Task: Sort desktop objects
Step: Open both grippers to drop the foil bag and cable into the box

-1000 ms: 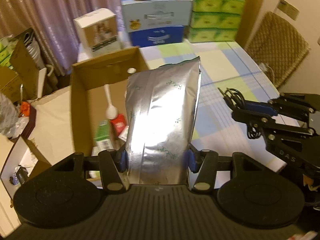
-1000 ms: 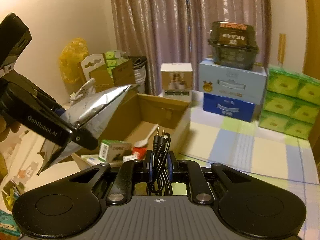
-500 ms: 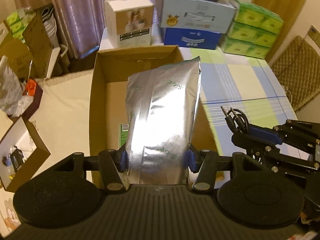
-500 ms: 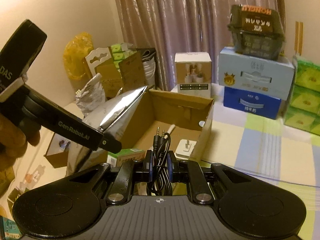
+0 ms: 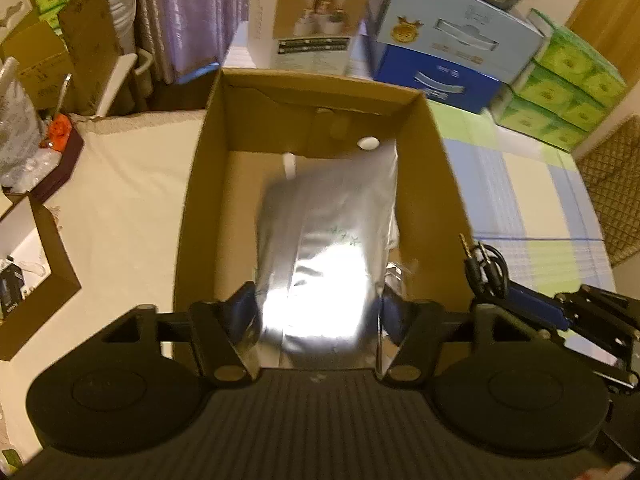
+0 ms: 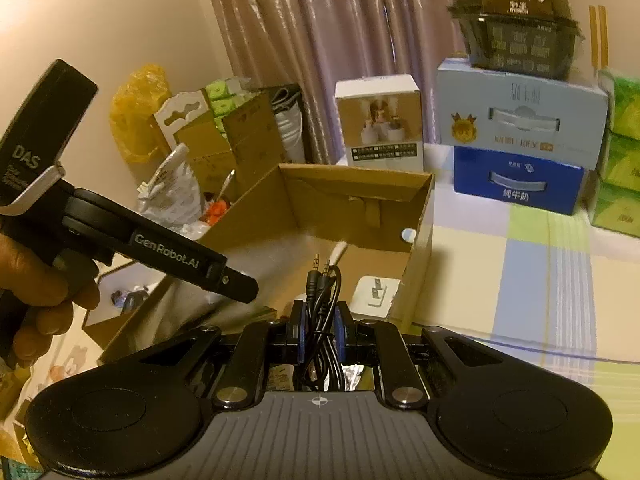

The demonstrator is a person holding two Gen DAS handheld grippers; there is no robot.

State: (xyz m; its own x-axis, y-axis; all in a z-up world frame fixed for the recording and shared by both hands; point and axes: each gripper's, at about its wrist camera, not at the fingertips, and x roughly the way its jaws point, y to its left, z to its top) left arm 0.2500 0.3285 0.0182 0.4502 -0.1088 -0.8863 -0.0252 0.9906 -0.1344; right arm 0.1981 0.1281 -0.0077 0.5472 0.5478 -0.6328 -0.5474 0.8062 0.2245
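Observation:
A silver foil bag hangs blurred inside the open cardboard box, between the fingers of my left gripper. The jaws are opening and the pads stand just off the bag's sides. My right gripper is shut on a coiled black audio cable, plugs pointing up, at the box's near right corner. In the left wrist view the cable sits just outside the box's right wall. A white plug adapter lies in the box. A hand holds the left gripper.
Behind the cardboard box stand a white carton, stacked blue milk cases and green tissue packs. A checked tablecloth covers the table on the right. A small open box and clutter lie to the left.
My left gripper came over the cardboard box and sank toward it; its jaws widened and the foil bag is slipping down, blurred. The right gripper with the cable came closer to the box.

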